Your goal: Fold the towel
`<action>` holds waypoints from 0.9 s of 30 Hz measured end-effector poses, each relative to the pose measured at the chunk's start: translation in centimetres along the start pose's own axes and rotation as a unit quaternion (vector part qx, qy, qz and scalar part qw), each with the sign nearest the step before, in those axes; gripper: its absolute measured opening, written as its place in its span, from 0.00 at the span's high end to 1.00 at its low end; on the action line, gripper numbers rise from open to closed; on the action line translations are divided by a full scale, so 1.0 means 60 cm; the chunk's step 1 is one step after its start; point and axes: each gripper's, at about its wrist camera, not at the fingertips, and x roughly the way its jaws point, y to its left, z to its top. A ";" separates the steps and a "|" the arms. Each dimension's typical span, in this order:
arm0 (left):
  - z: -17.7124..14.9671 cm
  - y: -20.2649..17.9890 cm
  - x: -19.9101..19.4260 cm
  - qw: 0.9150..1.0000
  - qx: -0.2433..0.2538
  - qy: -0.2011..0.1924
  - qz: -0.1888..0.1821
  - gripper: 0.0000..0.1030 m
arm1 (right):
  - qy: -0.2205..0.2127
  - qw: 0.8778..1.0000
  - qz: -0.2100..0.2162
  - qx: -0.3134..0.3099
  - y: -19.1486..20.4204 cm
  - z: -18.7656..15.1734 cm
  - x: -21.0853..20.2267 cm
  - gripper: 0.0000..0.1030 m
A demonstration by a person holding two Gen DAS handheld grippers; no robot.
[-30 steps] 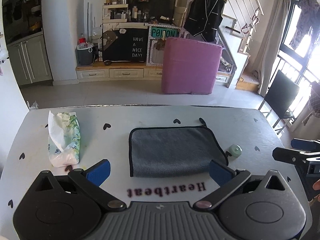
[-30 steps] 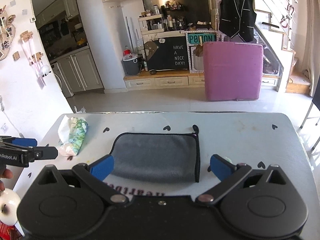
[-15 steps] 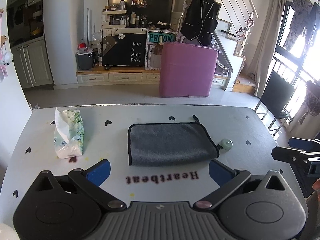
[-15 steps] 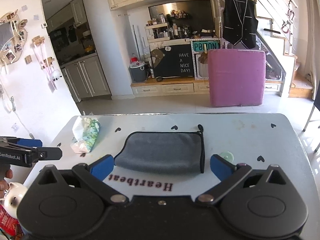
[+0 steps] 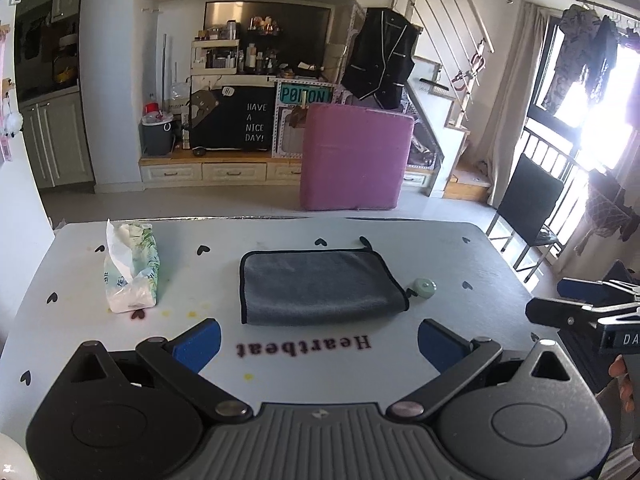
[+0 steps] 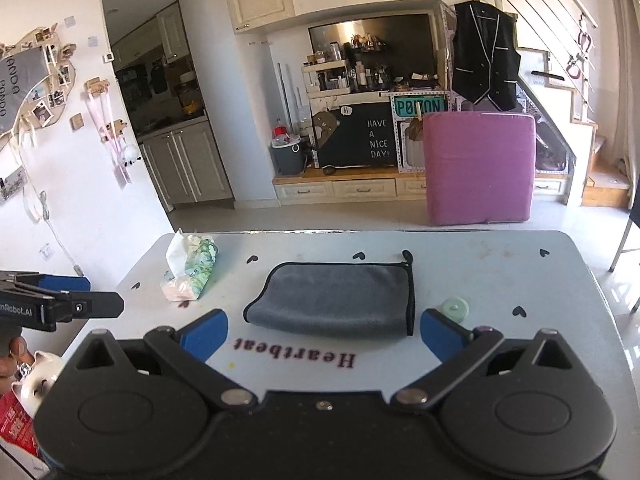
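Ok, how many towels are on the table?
1. The grey towel lies folded mid-table, between the tissue pack on its left and a small green disc on its right. None seem hidden.

Both wrist cameras look forward from the near edge of the white heart-printed table, left view from the left, right view from the right, sharing the folded grey microfibre towel and the far pink upright cushion.

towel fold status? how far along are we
Done, it seems: the towel lies folded on the table, rounded fold at the near edge, bound edges stacked at the far and right sides. In hand: nothing; left gripper and right gripper are both open, short of it. Left: maybe another fold, though it already looks compact.
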 end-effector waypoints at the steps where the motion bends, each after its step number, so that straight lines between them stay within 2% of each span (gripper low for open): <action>1: -0.003 -0.001 -0.005 1.000 0.000 -0.001 -0.003 0.00 | 0.001 1.000 0.002 -0.001 0.001 -0.003 -0.005 0.00; 7: -0.026 -0.006 -0.029 1.000 0.005 -0.004 -0.014 0.00 | 0.002 1.000 -0.007 -0.005 0.016 -0.027 -0.031 0.00; 19: -0.074 -0.015 -0.060 0.999 0.033 -0.008 -0.012 0.00 | -0.010 1.000 0.011 -0.019 0.039 -0.067 -0.078 0.00; 27: -0.103 -0.019 -0.071 0.999 0.041 -0.003 -0.031 0.00 | -0.007 0.999 0.023 -0.022 0.054 -0.091 -0.095 0.00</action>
